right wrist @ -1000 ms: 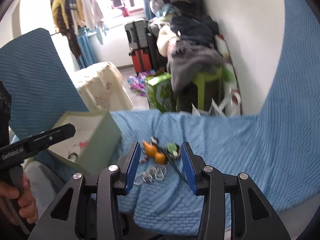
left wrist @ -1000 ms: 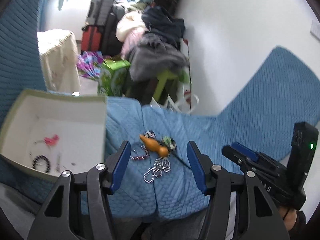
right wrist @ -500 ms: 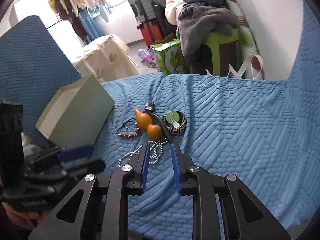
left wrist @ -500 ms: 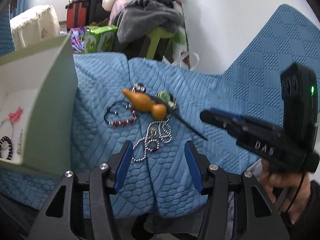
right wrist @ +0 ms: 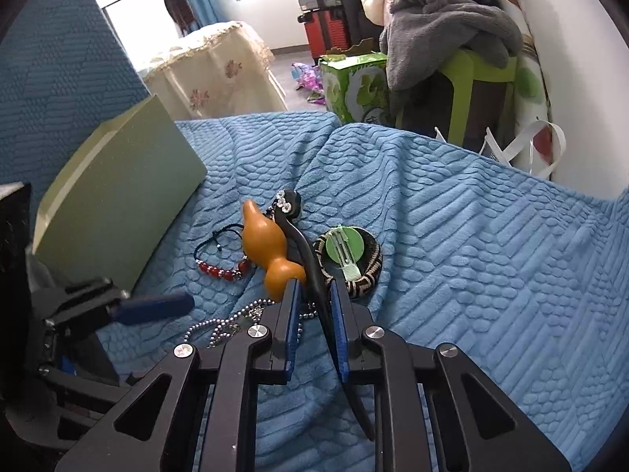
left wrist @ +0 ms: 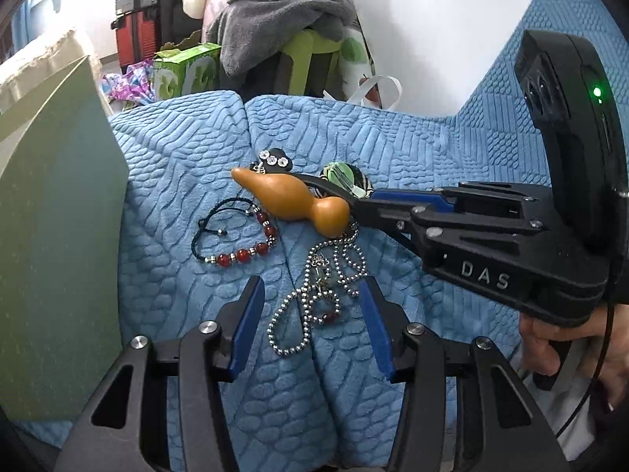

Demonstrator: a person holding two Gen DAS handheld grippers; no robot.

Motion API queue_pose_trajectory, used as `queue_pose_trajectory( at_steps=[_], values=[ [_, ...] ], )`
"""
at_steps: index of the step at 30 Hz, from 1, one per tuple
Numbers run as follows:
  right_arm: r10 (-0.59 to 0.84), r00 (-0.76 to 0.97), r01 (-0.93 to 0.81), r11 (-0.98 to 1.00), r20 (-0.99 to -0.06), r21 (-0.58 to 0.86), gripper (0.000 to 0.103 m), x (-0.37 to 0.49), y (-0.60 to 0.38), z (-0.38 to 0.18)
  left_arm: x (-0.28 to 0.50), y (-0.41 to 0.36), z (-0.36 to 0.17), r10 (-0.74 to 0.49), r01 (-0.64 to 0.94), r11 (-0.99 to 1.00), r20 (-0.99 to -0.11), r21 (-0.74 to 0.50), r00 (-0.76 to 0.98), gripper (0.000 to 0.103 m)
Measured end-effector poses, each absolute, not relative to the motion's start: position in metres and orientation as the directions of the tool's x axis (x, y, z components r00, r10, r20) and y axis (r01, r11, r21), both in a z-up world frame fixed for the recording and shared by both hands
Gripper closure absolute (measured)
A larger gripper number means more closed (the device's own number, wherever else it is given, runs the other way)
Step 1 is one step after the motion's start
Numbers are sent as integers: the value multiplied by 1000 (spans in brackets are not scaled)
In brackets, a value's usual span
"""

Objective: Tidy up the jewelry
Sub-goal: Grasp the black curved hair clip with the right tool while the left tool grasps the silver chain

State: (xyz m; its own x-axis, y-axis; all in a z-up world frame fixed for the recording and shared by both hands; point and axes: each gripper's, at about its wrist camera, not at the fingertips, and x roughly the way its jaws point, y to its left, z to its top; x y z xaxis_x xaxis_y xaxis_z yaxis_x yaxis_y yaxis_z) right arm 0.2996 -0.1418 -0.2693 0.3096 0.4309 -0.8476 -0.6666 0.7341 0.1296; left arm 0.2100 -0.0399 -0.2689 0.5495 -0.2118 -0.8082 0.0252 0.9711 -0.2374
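Observation:
On the blue blanket lie an orange gourd pendant (left wrist: 293, 202) (right wrist: 271, 247), a red-bead bracelet (left wrist: 236, 236) (right wrist: 218, 257), a silver ball-chain necklace (left wrist: 320, 291) (right wrist: 232, 320), a woven bangle with a green clip (right wrist: 350, 261) (left wrist: 348, 181) and a black hair stick with rhinestones (right wrist: 302, 251) (left wrist: 275, 163). My left gripper (left wrist: 310, 328) is open, low over the chain necklace. My right gripper (right wrist: 312, 314) (left wrist: 354, 206) has its jaws nearly closed around the black hair stick, beside the gourd.
A pale green box (left wrist: 55, 244) (right wrist: 114, 212) stands at the left, its wall close to my left gripper. Beyond the blanket's far edge are a green stool with clothes (right wrist: 464, 39), a green carton (right wrist: 354, 82), suitcases and a white wall at right.
Both grippers have moved forward and down toward the jewelry. The right jaws have narrowed from wide open to a grip around the hair stick. The box has swung out of the left view.

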Motion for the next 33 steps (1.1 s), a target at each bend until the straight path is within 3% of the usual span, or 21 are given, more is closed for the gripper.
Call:
queue_pose_trajectory(
  at_steps=[8, 20, 30, 33],
  values=[
    [423, 263, -669, 728, -867, 152, 95, 300, -141, -282, 217, -40, -273, -229, 28, 967, -811, -254, 538, 58],
    [502, 307, -653, 729, -808, 205, 97, 298, -155, -263, 225, -49, -278, -215, 70, 975, -820, -211, 531, 58],
    [527, 345, -633, 742, -777, 222, 97, 300, -161, -253, 225, -65, -280, -173, 192, 978, -844, -84, 507, 59],
    [499, 355, -610, 764, -790, 208, 97, 303, -163, -256, 225, -69, -283, -173, 203, 976, -848, -80, 501, 68]
  ],
)
